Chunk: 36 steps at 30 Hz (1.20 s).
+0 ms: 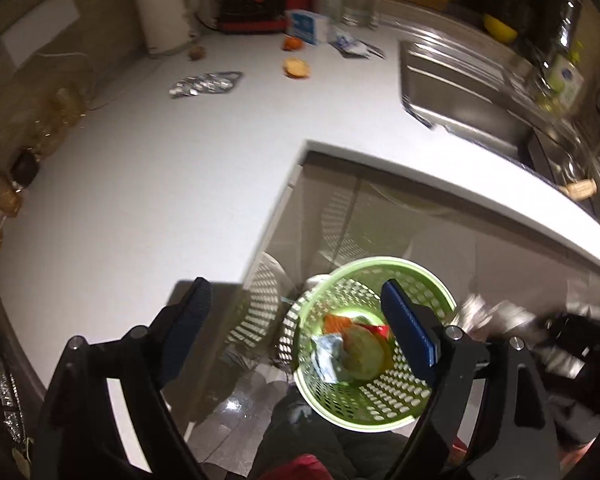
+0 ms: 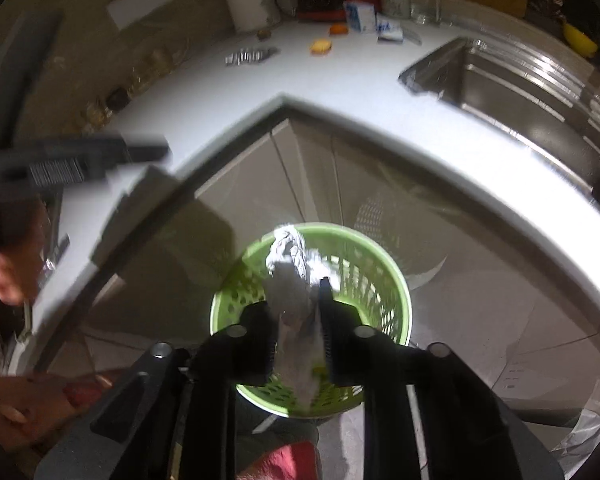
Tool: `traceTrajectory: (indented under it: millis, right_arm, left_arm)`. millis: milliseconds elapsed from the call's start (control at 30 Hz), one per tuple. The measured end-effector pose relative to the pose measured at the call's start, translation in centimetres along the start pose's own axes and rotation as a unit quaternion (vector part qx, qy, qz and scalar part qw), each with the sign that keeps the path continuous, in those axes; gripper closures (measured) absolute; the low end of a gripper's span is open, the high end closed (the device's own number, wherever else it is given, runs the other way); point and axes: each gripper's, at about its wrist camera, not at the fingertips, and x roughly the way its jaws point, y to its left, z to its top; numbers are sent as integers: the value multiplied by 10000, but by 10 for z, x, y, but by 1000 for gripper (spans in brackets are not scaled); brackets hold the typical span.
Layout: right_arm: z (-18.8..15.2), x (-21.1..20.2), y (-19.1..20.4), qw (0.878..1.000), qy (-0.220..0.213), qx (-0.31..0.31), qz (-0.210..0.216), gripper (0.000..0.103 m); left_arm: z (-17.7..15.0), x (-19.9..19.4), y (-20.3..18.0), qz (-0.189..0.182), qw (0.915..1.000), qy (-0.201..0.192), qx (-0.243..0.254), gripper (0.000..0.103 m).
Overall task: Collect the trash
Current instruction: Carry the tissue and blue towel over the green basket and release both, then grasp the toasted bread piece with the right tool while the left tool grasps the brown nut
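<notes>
- The left gripper (image 1: 296, 322) has black arms shaped like a V.
- Its fingers (image 1: 410, 330) have flat blue pads with tiny ridges.
- Round silver screws sit on the black arms.
- The right gripper (image 2: 298, 332) is black too, with silver screws and dark ridged pads.
- Red clothing (image 2: 280, 462) shows at the bottom.

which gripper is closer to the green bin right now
Right. The right gripper sits just above the green bin, crumpled tissue between its fingers. The left gripper, empty and open, hovers higher over it.
</notes>
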Motion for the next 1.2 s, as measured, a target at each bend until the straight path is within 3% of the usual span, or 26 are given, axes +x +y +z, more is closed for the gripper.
traceTrajectory:
  millis: [33, 100, 200, 433, 733, 967, 1200]
  right_arm:
    - [-4, 7, -1, 10000, 73, 3, -30, 57]
    - [-13, 26, -4, 9996, 278, 34, -86, 46]
    - [-16, 36, -5, 9992, 376, 56, -98, 42]
    - [36, 10, 7, 9990, -321, -183, -236, 15]
    - [149, 13, 21, 9936, -962, -362, -469, 7]
    - [238, 61, 13, 9943, -913, -172, -529, 7]
    - [302, 122, -6, 9945, -760, 332, -645, 7]
  left_arm:
    - [2, -1, 6, 73, 10000, -26, -63, 20]
    - [7, -1, 19, 173, 9996, -50, -218, 20]
    - [12, -1, 33, 222, 9988, -63, -432, 20]
    - [38, -3, 65, 258, 9957, -239, -852, 16]
    - [92, 15, 102, 473, 9914, -566, -1079, 12]
    - [144, 45, 135, 461, 9894, -645, -1214, 8]
    - [205, 89, 174, 575, 9890, -765, -1126, 8]
